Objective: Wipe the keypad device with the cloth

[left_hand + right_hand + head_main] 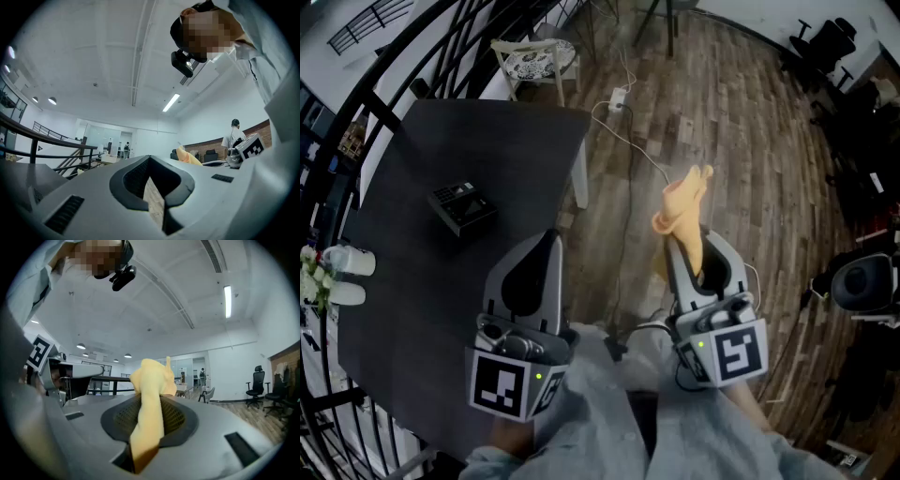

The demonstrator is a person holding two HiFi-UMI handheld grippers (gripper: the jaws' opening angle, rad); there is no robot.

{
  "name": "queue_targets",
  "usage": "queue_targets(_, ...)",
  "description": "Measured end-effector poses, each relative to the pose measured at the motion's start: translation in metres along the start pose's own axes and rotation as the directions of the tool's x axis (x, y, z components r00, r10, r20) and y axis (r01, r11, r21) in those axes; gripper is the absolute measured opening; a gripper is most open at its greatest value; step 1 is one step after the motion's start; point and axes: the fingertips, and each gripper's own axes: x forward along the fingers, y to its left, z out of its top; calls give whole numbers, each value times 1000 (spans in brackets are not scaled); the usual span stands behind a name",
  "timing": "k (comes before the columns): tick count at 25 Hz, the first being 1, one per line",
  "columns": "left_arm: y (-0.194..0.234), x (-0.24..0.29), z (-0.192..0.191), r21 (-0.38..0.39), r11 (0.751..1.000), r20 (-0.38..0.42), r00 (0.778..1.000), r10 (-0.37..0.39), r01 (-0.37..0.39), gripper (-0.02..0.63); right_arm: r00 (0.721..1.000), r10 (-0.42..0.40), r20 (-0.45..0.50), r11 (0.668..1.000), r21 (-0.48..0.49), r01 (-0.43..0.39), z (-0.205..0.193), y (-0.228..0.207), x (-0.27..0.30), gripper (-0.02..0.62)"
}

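Note:
The keypad device [461, 206], a small black box with a screen, lies on the dark table [478, 150] at the upper left. My left gripper [547, 238] hovers over the table's right edge, nearer to me than the device, shut with nothing in it [149, 158]. My right gripper [688, 242] is off the table above the wooden floor, shut on a yellow cloth [683, 208] that sticks up past its jaws. In the right gripper view the cloth [151, 394] runs between the jaws of that gripper [149, 404] and bunches above them. Both grippers point upward toward the ceiling.
White cups [349, 263] and flowers [310, 273] stand at the table's left edge. A black railing [403, 56] runs behind the table. A white chair [534, 60], a power strip [618, 97] with a cable, and office chairs [825, 42] stand on the wooden floor.

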Motion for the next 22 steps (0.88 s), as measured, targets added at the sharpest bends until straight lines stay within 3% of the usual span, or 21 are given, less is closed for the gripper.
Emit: queue_targets(22,25,-15,0,-12,1000,3,1000,-3,3,12,999,-36,-36,999,31,38,-8,19,6,100)
